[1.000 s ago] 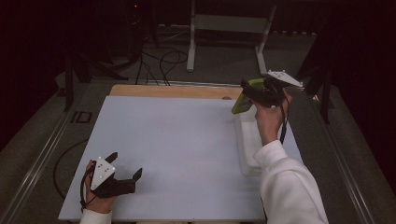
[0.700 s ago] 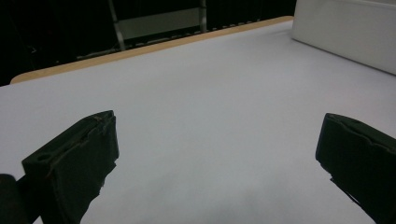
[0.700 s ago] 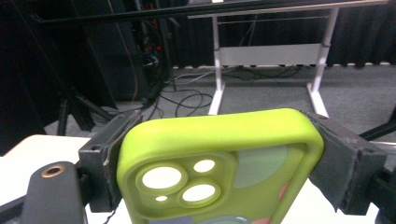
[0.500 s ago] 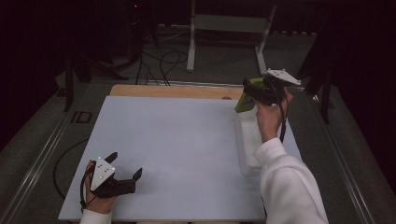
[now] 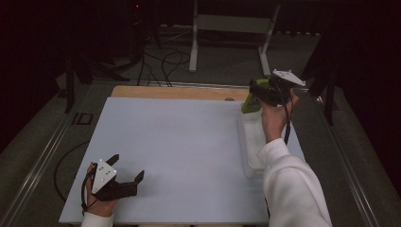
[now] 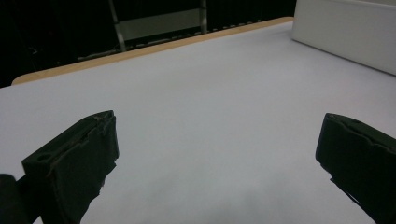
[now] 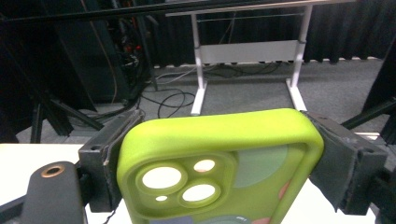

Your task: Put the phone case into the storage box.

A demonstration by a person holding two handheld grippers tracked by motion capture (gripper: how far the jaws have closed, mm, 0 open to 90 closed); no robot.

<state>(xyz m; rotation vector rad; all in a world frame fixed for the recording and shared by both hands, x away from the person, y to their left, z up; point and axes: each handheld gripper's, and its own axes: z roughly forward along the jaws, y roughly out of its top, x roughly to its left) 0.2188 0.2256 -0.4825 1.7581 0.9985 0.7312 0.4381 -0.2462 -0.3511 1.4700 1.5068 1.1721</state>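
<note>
The lime-green phone case (image 7: 219, 168) sits clamped between the jaws of the right hand-held gripper (image 5: 259, 96), which press on its two long edges; gripping it across its width leaves the camera cut-outs and the rounded top end free, probably so it can be set down or slid into place without the jaws in the way. Its back faces the right gripper view's camera. In the high view the phone case (image 5: 249, 102) hangs above the far end of the white tray (image 5: 250, 142), with its long axis tilted, running from the gripper down and toward the tray, so the free end points down at the tray's far end. The tray lies along the right side of the desk (image 5: 179, 151), its length running away from the person. The left hand-held gripper (image 5: 126, 176) rests on the desk well apart from the tray, at the near left corner, jaws spread wide with nothing between them, seemingly parked clear of the work.
</note>
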